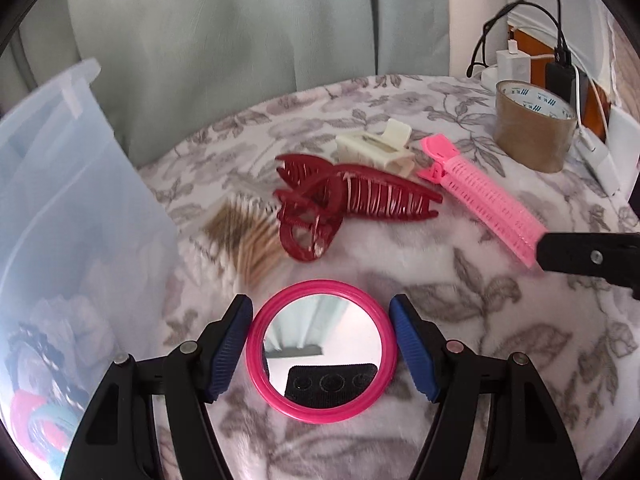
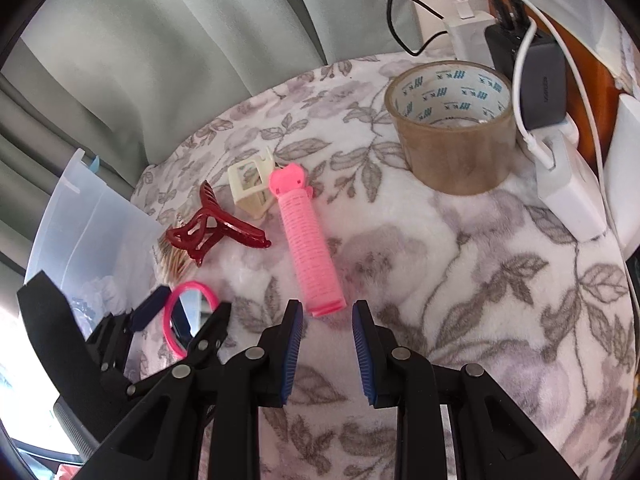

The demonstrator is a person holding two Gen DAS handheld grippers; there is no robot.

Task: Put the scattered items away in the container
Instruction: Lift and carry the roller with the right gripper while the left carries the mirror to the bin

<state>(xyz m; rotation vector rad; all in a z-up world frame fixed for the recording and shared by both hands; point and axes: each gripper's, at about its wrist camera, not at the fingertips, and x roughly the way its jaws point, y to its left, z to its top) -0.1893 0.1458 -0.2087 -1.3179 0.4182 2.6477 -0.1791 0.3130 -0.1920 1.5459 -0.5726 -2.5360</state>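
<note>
A round pink-rimmed mirror (image 1: 321, 350) lies flat on the floral blanket, between the open fingers of my left gripper (image 1: 321, 314), not clamped. My right gripper (image 2: 327, 309) is open, its tips just short of the near end of a pink hair roller clip (image 2: 307, 240). A dark red claw clip (image 1: 340, 204), a cream claw clip (image 1: 378, 146) and a bundle of cotton swabs (image 1: 244, 236) lie beyond the mirror. The clear plastic container (image 1: 60, 184) stands at the left and holds some hair items.
A roll of brown packing tape (image 2: 454, 120) stands at the back right. Chargers, a power bank and cables (image 2: 536, 80) crowd the right edge. A grey curtain hangs behind. The blanket's far edge drops off behind the clips.
</note>
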